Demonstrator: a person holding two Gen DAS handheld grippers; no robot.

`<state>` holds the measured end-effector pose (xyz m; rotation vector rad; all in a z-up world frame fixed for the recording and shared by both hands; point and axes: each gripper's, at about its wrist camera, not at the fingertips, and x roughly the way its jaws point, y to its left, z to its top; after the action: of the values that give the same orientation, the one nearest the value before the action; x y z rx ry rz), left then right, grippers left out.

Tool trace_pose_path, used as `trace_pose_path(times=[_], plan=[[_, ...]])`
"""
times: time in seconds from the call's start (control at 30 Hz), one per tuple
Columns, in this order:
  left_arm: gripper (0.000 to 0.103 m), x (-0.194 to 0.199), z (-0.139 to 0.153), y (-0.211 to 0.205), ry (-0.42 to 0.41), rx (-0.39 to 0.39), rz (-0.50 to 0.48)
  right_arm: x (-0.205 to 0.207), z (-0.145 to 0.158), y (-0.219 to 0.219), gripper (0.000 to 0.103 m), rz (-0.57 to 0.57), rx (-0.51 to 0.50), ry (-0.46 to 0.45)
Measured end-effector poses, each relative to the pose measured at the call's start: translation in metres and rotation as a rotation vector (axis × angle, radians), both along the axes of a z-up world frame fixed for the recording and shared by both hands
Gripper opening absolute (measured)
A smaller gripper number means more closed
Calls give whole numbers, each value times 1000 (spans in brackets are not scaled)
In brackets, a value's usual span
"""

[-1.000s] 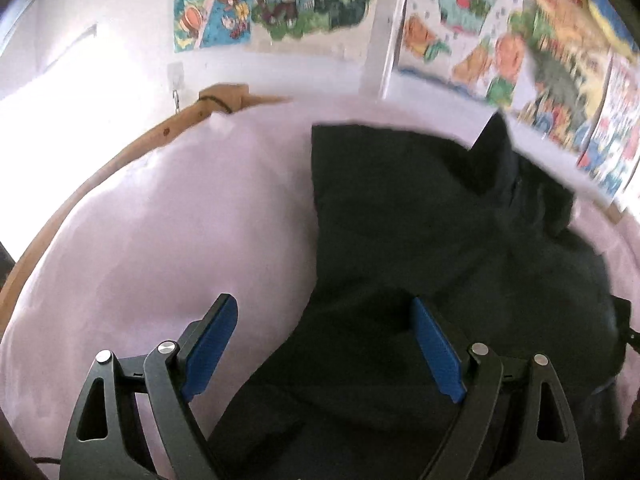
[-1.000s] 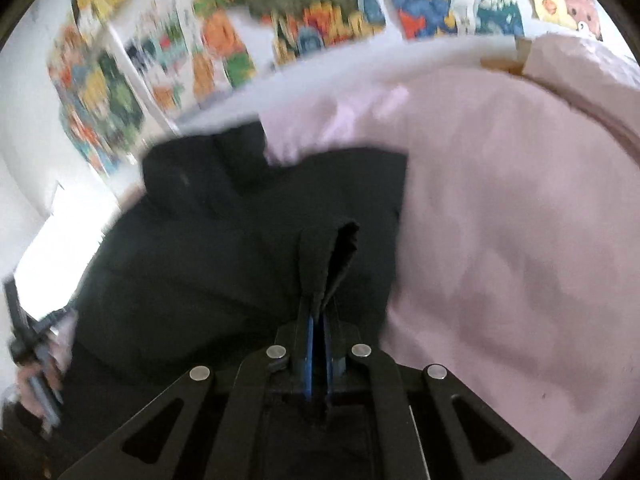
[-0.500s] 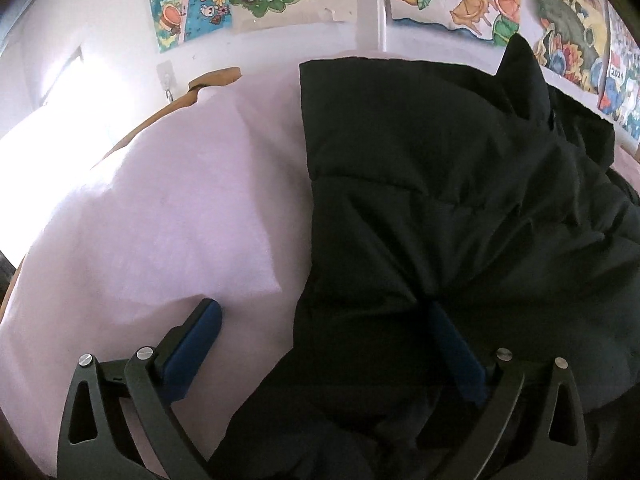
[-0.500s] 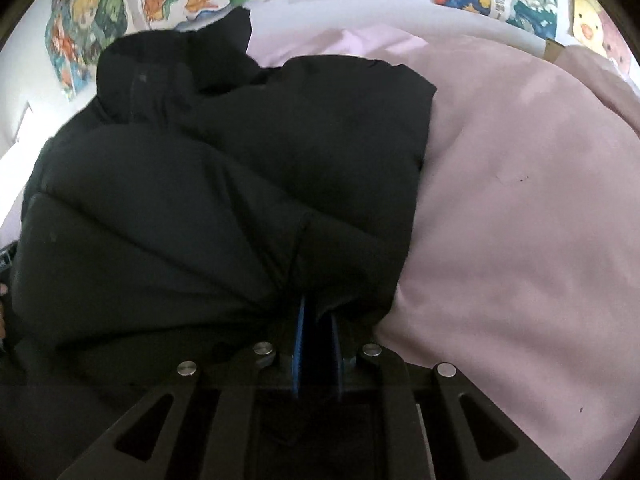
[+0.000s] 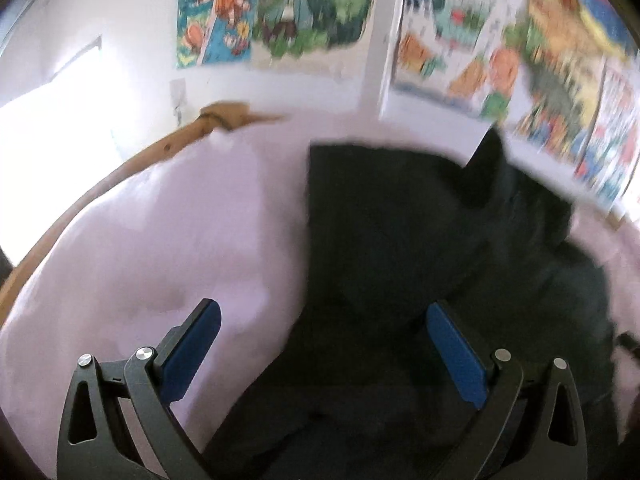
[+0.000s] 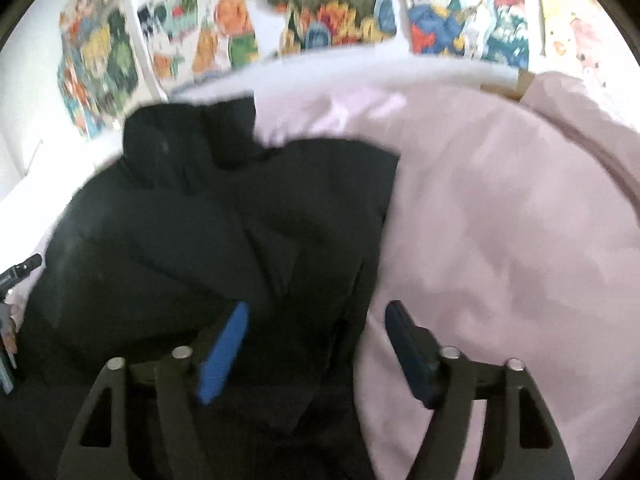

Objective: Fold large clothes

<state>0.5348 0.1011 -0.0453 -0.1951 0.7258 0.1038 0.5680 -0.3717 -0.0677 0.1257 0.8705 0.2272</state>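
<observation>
A large black padded jacket lies folded on a pale pink bed sheet. My left gripper is open above the jacket's near left edge, its left finger over the sheet and its right finger over the jacket. In the right wrist view the jacket fills the left half. My right gripper is open and empty above the jacket's near right edge, next to the sheet. Both views are blurred.
A curved wooden bed frame runs along the left edge of the bed. Colourful cartoon posters cover the white wall behind the bed; they also show in the right wrist view. The other gripper's tip shows at the far left.
My right gripper has opened and let go of the jacket fold it was shut on. Both grippers have lifted back from the jacket. The left gripper stayed open.
</observation>
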Motion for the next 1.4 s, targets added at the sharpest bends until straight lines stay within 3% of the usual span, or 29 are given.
trace_pose_path(times=[0.17,0.37,0.5,0.57,0.67,0.7,0.77,0.83,0.87,0.93,1.07,1.17,1.4], plan=[[101,18,31,-17,-75,-109,-62,12,19,6,81,12,102,-20],[101,83,59,-63,-66,-102,-174,67,44,23,83,4,205,-24],[101,133,60,-83,-73,-120,-183,121,48,45,83,-4,269,-13],[100,158,56,-88,-74,-136,-183,147,43,58,80,-19,273,-12],[98,184,46,-94,-74,-138,-184,175,32,67,63,-51,302,1],[93,189,43,-95,-73,-136,-186,180,29,67,59,-58,314,5],[72,200,36,-97,-61,-140,-189,190,22,70,51,-83,326,3],[45,211,32,-96,-38,-158,-194,193,17,71,33,-78,358,8],[41,213,31,-97,-32,-171,-208,194,15,74,26,-69,364,14],[10,215,32,-99,-35,-170,-249,191,16,79,17,-54,341,2],[4,193,38,-106,-87,-109,-268,173,27,82,12,-16,325,-30],[3,167,42,-98,-115,-132,-258,152,40,82,11,29,302,-63],[2,109,38,-70,-122,-148,-274,90,55,83,9,166,112,-144]])
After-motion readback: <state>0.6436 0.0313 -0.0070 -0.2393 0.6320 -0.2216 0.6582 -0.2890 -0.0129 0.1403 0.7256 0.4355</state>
